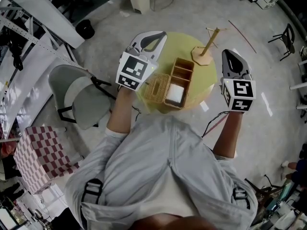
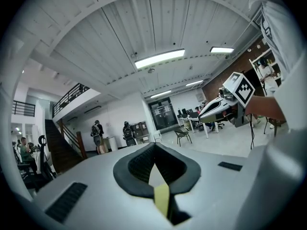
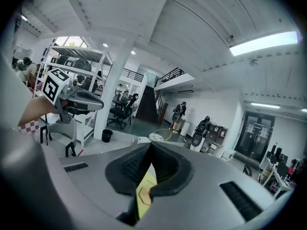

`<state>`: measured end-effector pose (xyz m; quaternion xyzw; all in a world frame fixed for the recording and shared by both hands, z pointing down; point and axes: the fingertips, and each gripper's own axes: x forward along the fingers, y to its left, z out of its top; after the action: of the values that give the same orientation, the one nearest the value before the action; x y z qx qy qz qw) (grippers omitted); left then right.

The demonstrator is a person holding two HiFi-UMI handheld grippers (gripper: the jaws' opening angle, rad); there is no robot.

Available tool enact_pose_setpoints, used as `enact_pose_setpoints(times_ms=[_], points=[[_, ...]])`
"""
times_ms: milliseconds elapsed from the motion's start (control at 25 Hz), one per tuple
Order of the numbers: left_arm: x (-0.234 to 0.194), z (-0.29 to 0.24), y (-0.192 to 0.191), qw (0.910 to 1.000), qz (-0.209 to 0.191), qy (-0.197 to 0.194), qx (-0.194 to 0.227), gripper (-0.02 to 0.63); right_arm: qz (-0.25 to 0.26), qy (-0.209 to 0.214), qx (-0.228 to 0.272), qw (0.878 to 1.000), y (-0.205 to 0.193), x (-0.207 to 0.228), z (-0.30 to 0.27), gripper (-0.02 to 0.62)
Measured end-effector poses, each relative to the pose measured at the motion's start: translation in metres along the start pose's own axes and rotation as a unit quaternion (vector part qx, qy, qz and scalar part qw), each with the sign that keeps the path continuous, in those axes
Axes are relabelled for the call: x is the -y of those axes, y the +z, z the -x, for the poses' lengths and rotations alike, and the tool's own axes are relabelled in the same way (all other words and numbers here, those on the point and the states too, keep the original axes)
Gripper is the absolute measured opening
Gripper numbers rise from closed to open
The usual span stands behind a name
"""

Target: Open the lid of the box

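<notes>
Hovering above yellow table [image 1: 204, 78], left tool [image 2: 154, 161] and right tool [image 3: 148, 163] closed, empty, wooden box [image 1: 190, 80] between

Long ceiling lamps [image 2: 159, 58] give bright, even white light and glare to pure white in both gripper views, while in the head view the floor [image 1: 192, 13] carries only faint, soft shadows. Both gripper views bend strongly at the edges and fade to black corners. The left gripper [image 2: 154, 150] and right gripper [image 3: 149, 150], close to their lenses, look slightly soft.
</notes>
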<state>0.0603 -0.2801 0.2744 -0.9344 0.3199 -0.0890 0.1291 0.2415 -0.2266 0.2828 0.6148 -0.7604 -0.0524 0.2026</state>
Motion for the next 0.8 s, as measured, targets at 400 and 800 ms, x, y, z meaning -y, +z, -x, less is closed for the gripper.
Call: enact_pose_setpoints(times_ms=[400, 800], points=[[0.004, 0.002, -0.010, 0.9999, 0.007, -0.002, -0.011, 0.025, 0.001, 0.012, -0.008, 1.000, -0.005, -0.009, -0.003, 0.023], [0.007, 0.005, -0.016, 0.9997, 0.012, -0.005, -0.019, 0.025, -0.006, 0.023, -0.014, 1.000, -0.009, -0.016, -0.005, 0.023]])
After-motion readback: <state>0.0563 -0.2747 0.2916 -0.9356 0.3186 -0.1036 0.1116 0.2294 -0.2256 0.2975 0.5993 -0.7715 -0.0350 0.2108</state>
